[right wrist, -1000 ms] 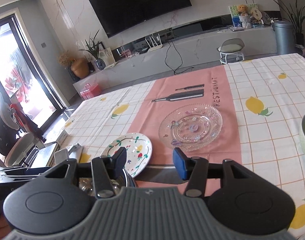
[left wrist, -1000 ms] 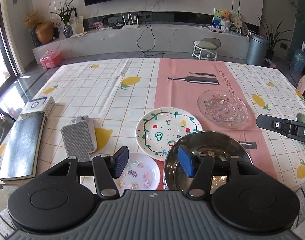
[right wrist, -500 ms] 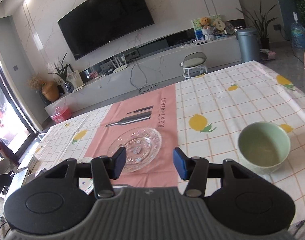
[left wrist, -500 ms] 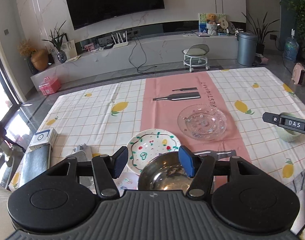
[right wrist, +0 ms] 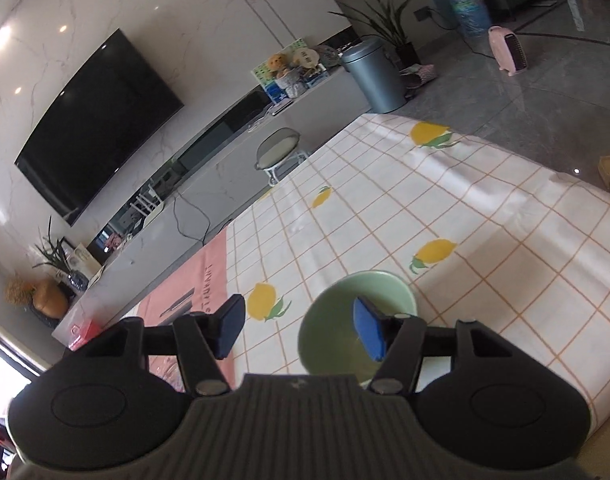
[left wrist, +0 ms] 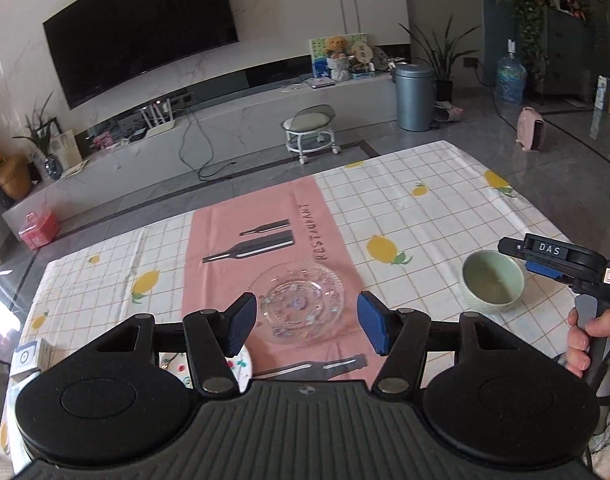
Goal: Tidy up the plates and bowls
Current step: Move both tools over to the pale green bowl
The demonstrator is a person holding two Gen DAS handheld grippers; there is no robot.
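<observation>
Right gripper [right wrist: 299,330]: jaws apart, tilted, poised just over green bowl [right wrist: 357,320]; one blue pad above the bowl's hollow, the other outside its left rim
Bowl: upright on lemon-print tablecloth [right wrist: 485,248], right of the pink runner
Left gripper [left wrist: 305,326]: jaws apart, empty, facing glass plate [left wrist: 303,302], well apart from the bowl
Nearer hand: right, by far
</observation>
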